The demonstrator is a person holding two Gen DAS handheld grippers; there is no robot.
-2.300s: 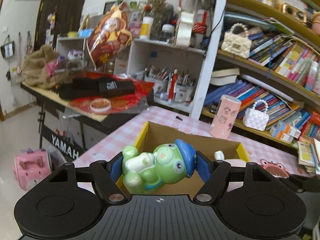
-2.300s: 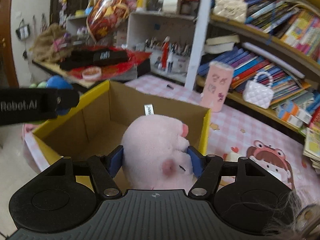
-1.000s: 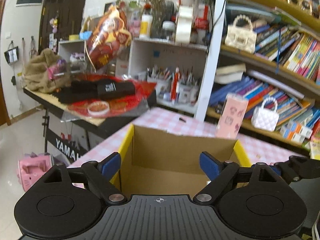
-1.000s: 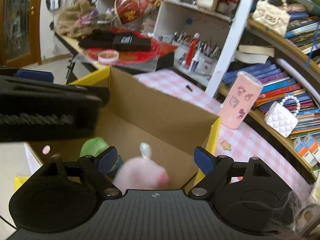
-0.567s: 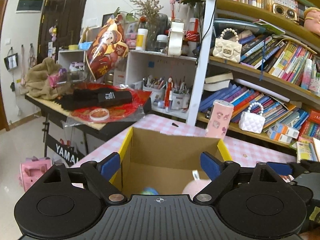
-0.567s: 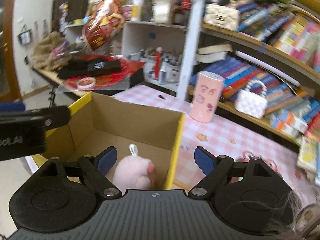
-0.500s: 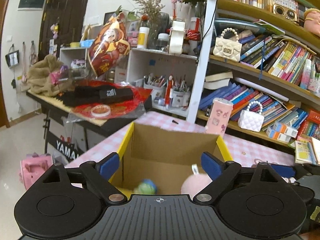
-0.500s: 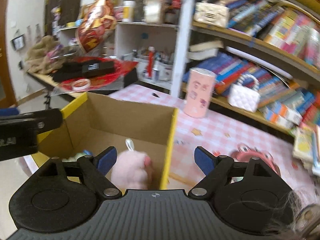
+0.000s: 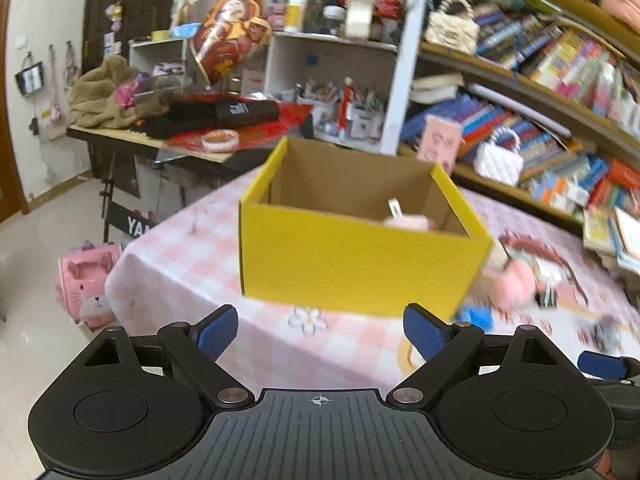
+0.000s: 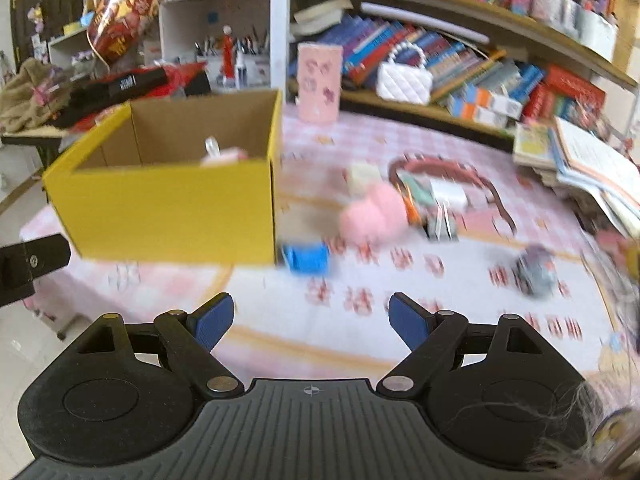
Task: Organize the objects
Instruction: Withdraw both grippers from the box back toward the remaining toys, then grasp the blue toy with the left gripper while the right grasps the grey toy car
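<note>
A yellow cardboard box (image 9: 352, 264) stands on the pink checked tablecloth (image 9: 192, 256); it also shows in the right wrist view (image 10: 168, 216). The top of a pink plush toy (image 9: 408, 222) pokes above its rim, also in the right wrist view (image 10: 224, 156). My left gripper (image 9: 320, 330) is open and empty, in front of the box. My right gripper (image 10: 310, 318) is open and empty, right of the box. On the cloth lie a fluffy pink toy (image 10: 374, 210), a small blue object (image 10: 306, 258) and a grey toy (image 10: 536, 268).
A pink cylinder (image 10: 319, 82) and a white handbag (image 10: 404, 78) stand by the bookshelf behind. Books are stacked at the right (image 10: 576, 160). A cluttered side desk (image 9: 192, 120) is at the left. The table's left edge drops to the floor by a pink bag (image 9: 86, 280).
Both grippers let go of their toys into the box, the green frog and the pink plush, then drew back and lower. The right gripper swung right toward the loose toys.
</note>
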